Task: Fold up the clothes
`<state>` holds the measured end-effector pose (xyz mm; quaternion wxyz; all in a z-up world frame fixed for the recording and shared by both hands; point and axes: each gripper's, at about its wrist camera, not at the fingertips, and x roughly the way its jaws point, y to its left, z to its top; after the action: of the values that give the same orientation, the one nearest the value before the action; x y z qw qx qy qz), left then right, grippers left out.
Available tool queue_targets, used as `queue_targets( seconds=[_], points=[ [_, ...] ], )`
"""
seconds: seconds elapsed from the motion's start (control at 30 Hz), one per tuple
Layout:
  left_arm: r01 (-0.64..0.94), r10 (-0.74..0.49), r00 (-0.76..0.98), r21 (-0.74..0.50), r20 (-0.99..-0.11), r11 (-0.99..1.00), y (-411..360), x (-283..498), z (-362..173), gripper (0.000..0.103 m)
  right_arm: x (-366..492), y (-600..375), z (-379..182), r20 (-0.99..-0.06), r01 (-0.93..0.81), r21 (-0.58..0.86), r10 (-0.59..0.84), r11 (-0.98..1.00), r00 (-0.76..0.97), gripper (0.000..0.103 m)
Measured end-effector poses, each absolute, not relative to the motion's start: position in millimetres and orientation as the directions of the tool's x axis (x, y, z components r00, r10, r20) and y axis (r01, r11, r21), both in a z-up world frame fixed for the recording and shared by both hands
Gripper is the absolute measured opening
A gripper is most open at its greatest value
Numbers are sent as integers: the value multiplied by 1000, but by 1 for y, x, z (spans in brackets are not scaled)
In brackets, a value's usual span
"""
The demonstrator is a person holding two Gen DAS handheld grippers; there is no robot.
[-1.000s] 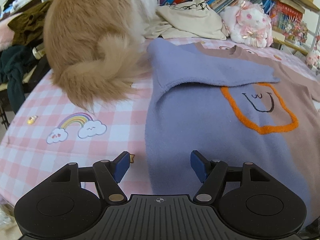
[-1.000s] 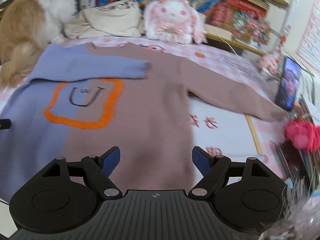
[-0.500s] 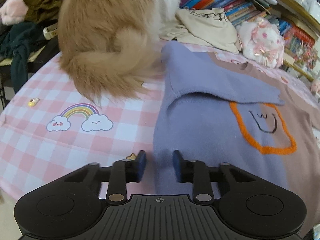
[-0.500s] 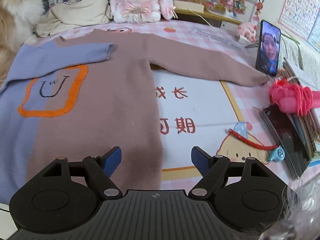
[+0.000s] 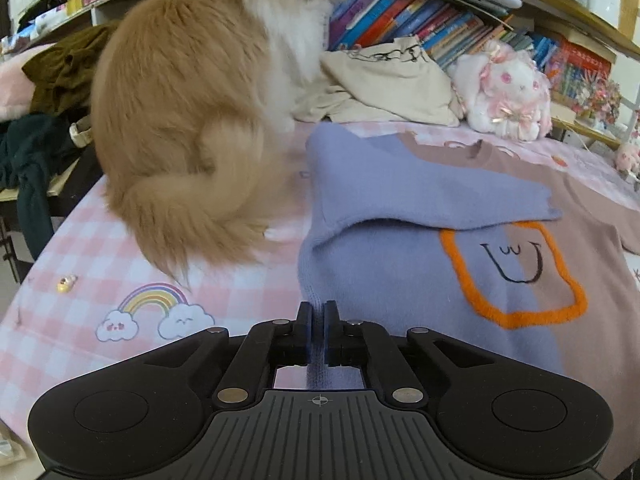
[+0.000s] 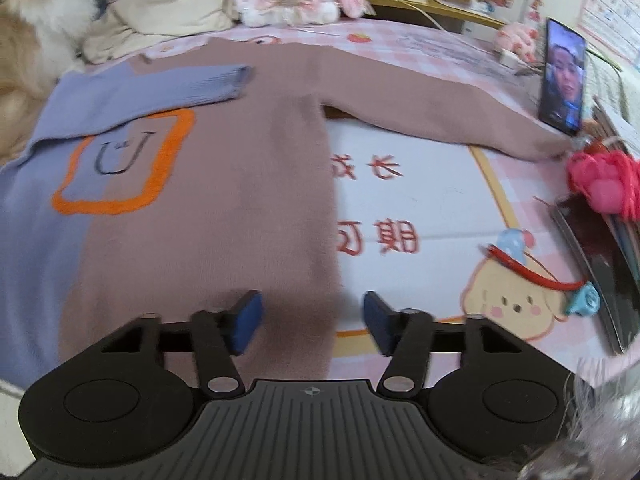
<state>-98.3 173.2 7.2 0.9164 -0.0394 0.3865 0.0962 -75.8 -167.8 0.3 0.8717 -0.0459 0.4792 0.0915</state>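
The left gripper [image 5: 318, 330] pinches the near hem of the soft, limp lilac-and-mauve knit sweater [image 5: 404, 300] lying flat on the checked pink cloth [image 5: 100, 280]; the right gripper [image 6: 312, 320], jaws closing, straddles its mauve hem corner, a sensible hold.

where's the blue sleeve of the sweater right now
The blue sleeve is folded across the sweater's chest, just above the orange-outlined patch; in the left wrist view it lies right of the cat.
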Motion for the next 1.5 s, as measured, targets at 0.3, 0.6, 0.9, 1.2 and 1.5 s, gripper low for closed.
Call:
queue_targets(
  seconds=[0.3,0.6,0.9,1.2,1.5],
  points=[
    [-210,146,649,8,-746,978,177,-94,-4,6,-78,-162,1,-837,-237,4,133,972,531,34],
    [-188,173,698,56,-695,981,168,-104,5,28,-78,-164,1,-834,-236,9,137,972,534,34],
    [-142,188,725,124,-663,982,155,-123,13,58,-78,-165,1,-834,-220,24,141,975,533,34],
    [-166,127,642,25,-756,986,170,-127,-9,61,-82,-177,1,-829,-152,33,112,988,547,40],
    [-161,75,629,-36,-774,986,178,-128,-17,60,-91,-167,1,-817,-184,11,115,983,565,21]
  ],
)
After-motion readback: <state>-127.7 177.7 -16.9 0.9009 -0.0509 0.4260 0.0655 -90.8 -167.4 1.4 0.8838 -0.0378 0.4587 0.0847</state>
